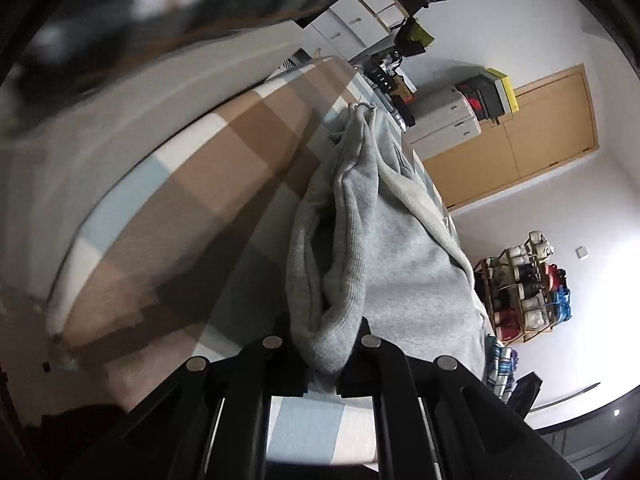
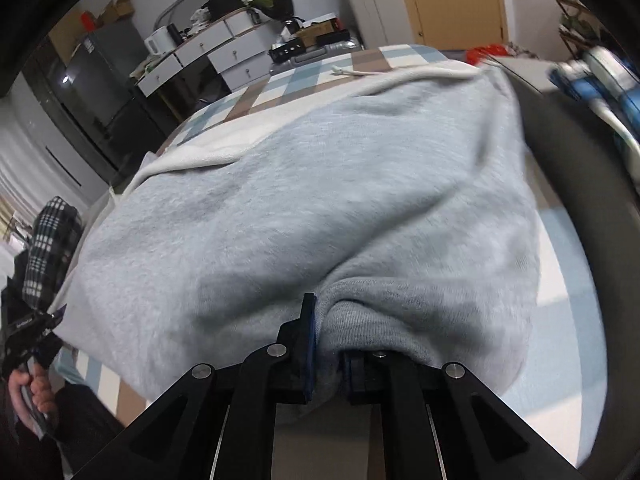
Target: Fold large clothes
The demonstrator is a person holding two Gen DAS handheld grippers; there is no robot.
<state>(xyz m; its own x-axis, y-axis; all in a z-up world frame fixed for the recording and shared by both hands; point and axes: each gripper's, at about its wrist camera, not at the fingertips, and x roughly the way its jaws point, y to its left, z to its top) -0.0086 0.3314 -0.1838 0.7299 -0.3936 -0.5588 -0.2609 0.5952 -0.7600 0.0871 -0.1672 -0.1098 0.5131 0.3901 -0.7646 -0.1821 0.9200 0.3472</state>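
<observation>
A large grey sweatshirt [image 2: 304,184] lies spread on a bed with a checked cover [image 2: 280,80]. My right gripper [image 2: 328,344] is shut on its ribbed hem, lifted a little off the bed. My left gripper [image 1: 324,356] is shut on another ribbed edge of the same sweatshirt [image 1: 384,240], which hangs stretched away from it in folds. In the right wrist view, the left gripper [image 2: 36,332] shows at the far left, held in a hand.
The checked cover [image 1: 224,168] spreads left of the garment. Drawers [image 2: 224,52] and a dark fridge [image 2: 100,80] stand behind the bed. A wooden door [image 1: 540,132], white cabinets [image 1: 444,120] and a shoe rack [image 1: 524,292] line the walls. A person's plaid sleeve [image 2: 48,236] is at left.
</observation>
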